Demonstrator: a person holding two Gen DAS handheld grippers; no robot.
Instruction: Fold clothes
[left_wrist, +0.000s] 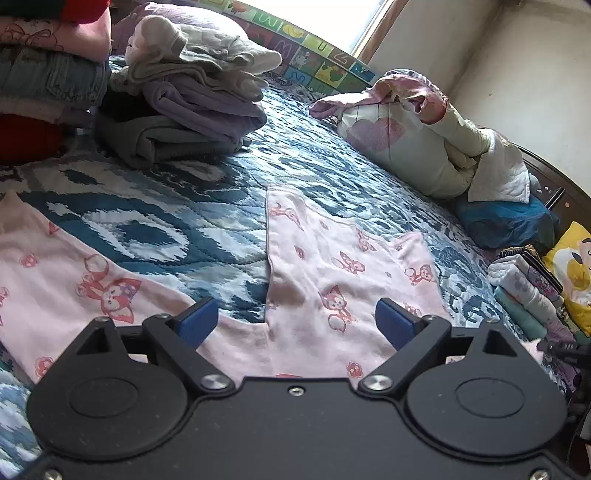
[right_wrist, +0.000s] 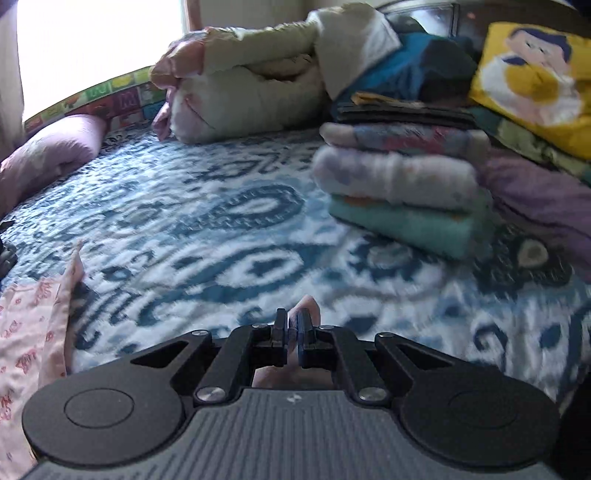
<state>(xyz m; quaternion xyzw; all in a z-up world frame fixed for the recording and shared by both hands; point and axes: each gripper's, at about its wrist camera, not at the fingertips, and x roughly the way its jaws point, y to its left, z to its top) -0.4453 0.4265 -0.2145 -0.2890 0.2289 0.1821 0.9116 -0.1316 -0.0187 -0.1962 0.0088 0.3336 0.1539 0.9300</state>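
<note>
The left gripper (left_wrist: 295, 321) hung with fingers wide apart over the pink fox-print pants (left_wrist: 314, 280), spread legs-apart on the blue quilt (left_wrist: 221, 177), while the right gripper (right_wrist: 291, 332) pinched a pink hem. Judging by this, a fold was underway, needing the held edge carried across the pants; no containers showed, only a folded stack (right_wrist: 402, 184) farther up the quilt

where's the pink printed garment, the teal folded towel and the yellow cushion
pink printed garment (left_wrist: 325, 280): left wrist view, on its flat middle panel.
teal folded towel (right_wrist: 402, 225): right wrist view, on its front folded edge, bottom of the stack.
yellow cushion (right_wrist: 532, 74): right wrist view, on its printed face.
</note>
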